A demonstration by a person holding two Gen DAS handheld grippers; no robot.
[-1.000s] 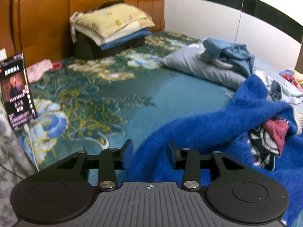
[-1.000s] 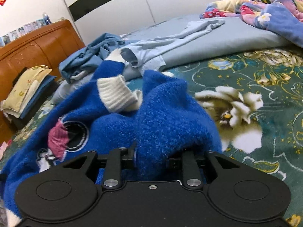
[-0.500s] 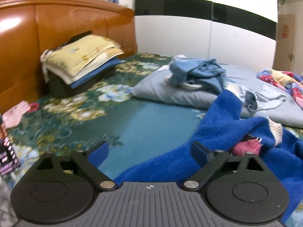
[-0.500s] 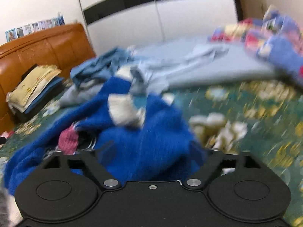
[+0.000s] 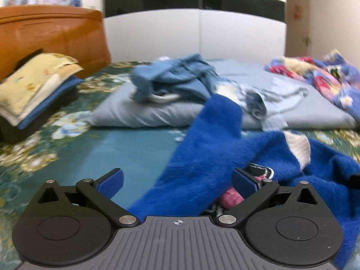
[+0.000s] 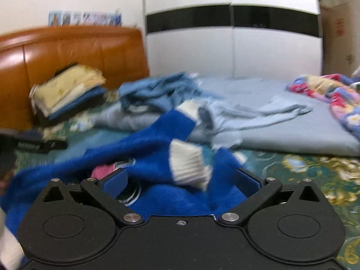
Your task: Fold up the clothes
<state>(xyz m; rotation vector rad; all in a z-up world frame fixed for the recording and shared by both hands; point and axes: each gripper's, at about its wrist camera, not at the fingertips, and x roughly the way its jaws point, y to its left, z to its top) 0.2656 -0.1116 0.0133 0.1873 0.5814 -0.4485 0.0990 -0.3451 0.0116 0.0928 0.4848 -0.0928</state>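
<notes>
A fuzzy blue sweater [image 5: 216, 148] with white cuffs and a pink and black patch lies crumpled on the green floral bedspread [image 5: 45, 153]. My left gripper [image 5: 177, 181] is open just above the sweater's near edge, its blue pads wide apart with the cloth lying loose between them. In the right wrist view the same blue sweater [image 6: 144, 144] spreads below my right gripper [image 6: 182, 183], which is also open; a white cuff [image 6: 189, 164] sits between its fingers without being pinched.
A pile of folded clothes [image 5: 33, 85] rests by the orange headboard [image 5: 56, 36]. Crumpled light blue garments [image 5: 175, 81] lie on a grey-blue sheet [image 5: 303, 110]. A colourful floral quilt [image 5: 326, 74] is at the far right. White wardrobe doors [image 6: 225, 45] stand behind.
Both grippers have let go of the blue sweater and opened wide. Both cameras have tilted up and drawn back, and the sweater has dropped onto the bed.
</notes>
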